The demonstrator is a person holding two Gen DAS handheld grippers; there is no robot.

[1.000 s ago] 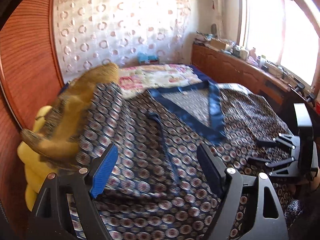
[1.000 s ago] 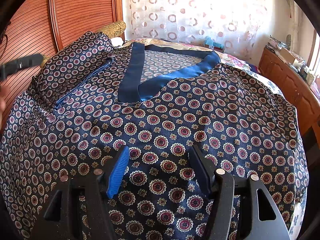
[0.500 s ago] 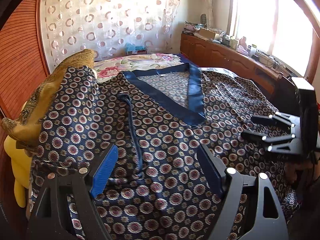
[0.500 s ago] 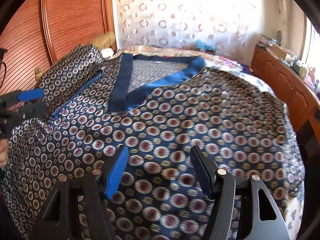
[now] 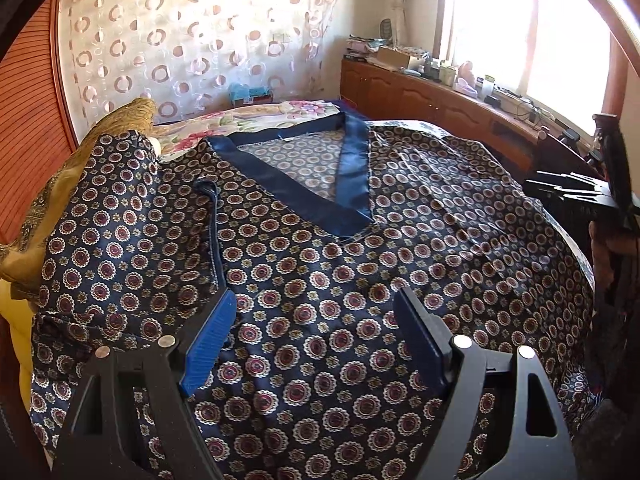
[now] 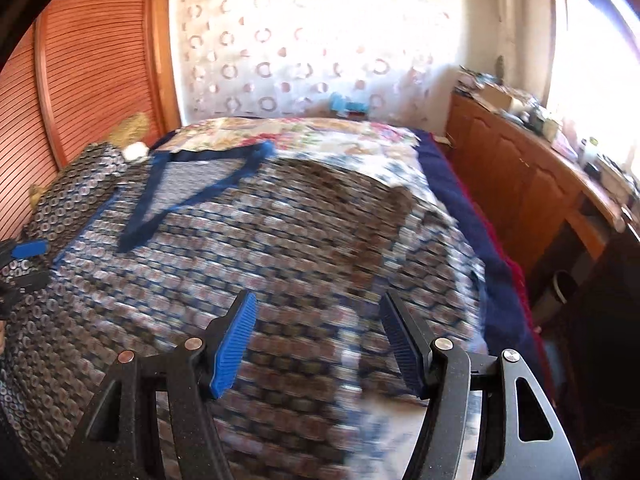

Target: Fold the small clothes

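A navy garment (image 5: 328,264) with round medallion print and a plain blue V-neck band (image 5: 304,196) lies spread flat over the bed; it also shows, motion-blurred, in the right wrist view (image 6: 280,248). One sleeve is folded over a pillow at the left (image 5: 116,216). My left gripper (image 5: 316,332) is open and empty just above the garment's lower front. My right gripper (image 6: 316,340) is open and empty above the garment's right side; it also shows at the right edge of the left wrist view (image 5: 576,192). The left gripper's fingertips (image 6: 30,248) show at the left edge of the right wrist view.
A gold pillow (image 5: 80,160) and a yellow one (image 5: 16,320) lie against the slatted wooden headboard (image 6: 92,80). A floral bedspread (image 6: 312,136) covers the far bed. A wooden cabinet (image 6: 520,176) with clutter runs along the right under the window.
Both grippers have swung across the bed, staying open. The right wrist view has turned rightward toward the bed's edge and is now blurred; the left view has centred on the garment.
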